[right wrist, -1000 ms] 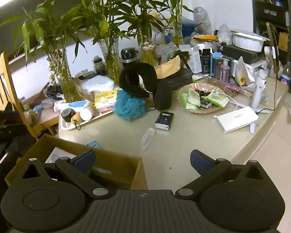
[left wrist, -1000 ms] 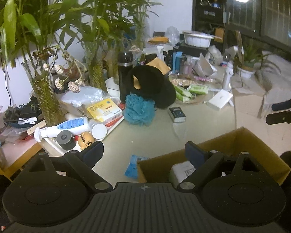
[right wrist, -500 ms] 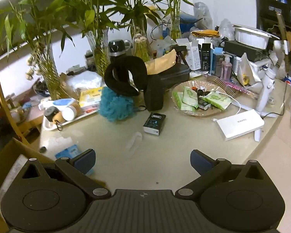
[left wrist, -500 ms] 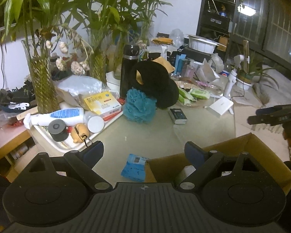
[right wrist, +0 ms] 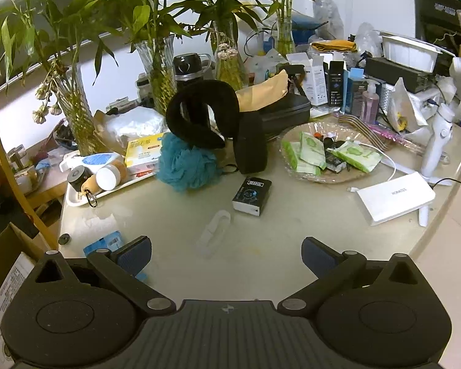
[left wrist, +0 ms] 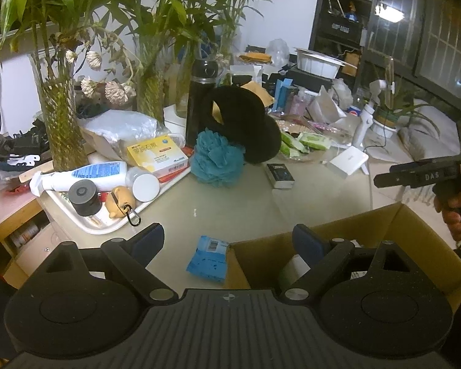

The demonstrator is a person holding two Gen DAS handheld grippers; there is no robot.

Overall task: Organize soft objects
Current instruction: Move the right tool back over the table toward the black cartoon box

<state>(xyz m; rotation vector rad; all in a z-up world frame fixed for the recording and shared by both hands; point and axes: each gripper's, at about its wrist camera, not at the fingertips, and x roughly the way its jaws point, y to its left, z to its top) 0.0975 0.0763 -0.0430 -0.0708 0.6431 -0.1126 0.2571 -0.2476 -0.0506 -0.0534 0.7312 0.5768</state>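
Note:
A teal bath pouf lies mid-table, leaning against a black neck pillow that stands behind it. A blue soft packet lies flat by the corner of a brown cardboard box. My left gripper is open above the packet and the box corner, nothing between its fingers. My right gripper is open over bare tabletop near the front edge, also holding nothing. In the left wrist view the right tool shows at the right, held by a hand.
A white tray with a bottle, jars and a yellow box sits left. Vases of bamboo line the back. A small black box, a clear wrapper, a dish of green sachets and a white flat box lie on the table.
The left view dropped and swung left, bringing the blue packet in front of its fingers. The right view slid right, from over the box to over the tabletop. Both grippers stayed open.

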